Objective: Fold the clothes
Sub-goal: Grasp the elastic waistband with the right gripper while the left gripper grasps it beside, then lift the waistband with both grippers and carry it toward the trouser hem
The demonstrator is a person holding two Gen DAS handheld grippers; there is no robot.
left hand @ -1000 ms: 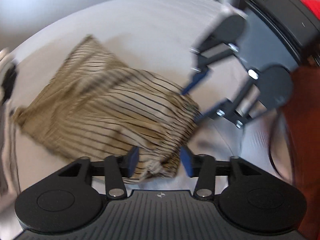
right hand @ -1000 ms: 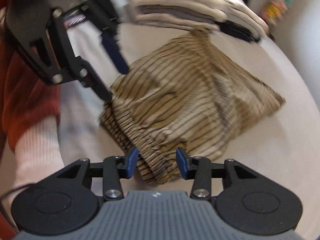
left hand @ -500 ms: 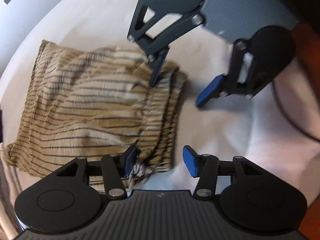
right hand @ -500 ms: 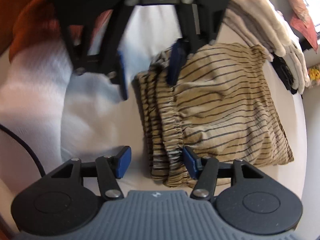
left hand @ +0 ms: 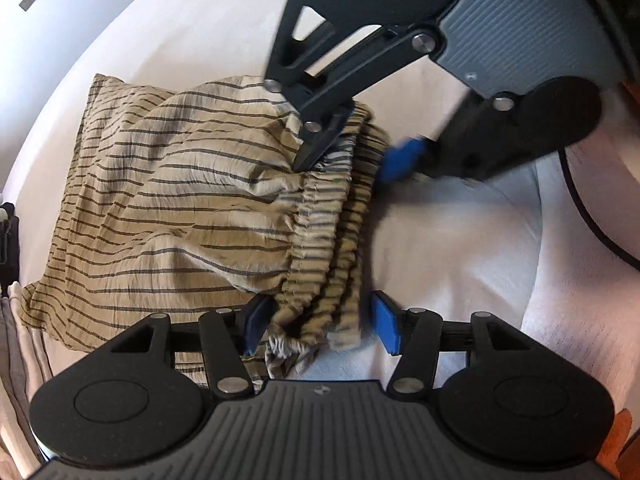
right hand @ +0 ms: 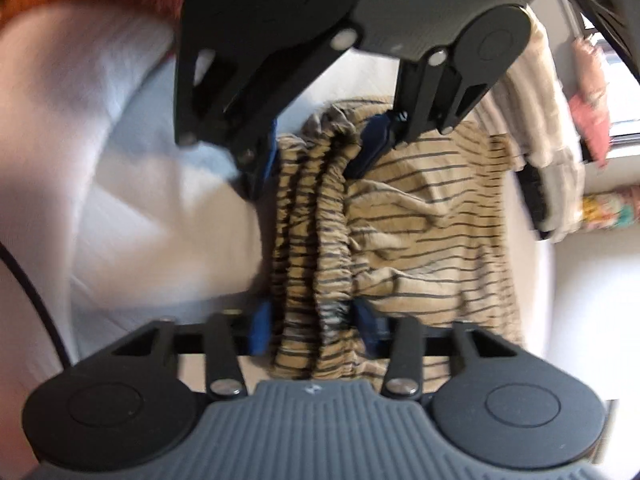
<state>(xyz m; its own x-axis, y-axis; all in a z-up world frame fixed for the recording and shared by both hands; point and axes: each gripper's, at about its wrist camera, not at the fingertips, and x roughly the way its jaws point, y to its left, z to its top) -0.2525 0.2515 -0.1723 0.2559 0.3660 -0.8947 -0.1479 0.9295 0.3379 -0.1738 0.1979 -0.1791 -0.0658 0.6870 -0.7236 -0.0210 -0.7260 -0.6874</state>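
The striped garment (left hand: 192, 208) is judged light, limp and bunchy, best taken at its thick gathered waistband (left hand: 320, 240). That band is straddled by the left gripper (left hand: 320, 326), opening and not pressing; the right gripper (right hand: 314, 326) is closing on it, contact uncertain

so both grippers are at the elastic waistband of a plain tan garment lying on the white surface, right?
Not quite: the garment is not plain. It is tan with thin dark stripes, as the left wrist view shows clearly. The rest holds: the left gripper and the right gripper both straddle its gathered waistband, and it lies on the white surface.
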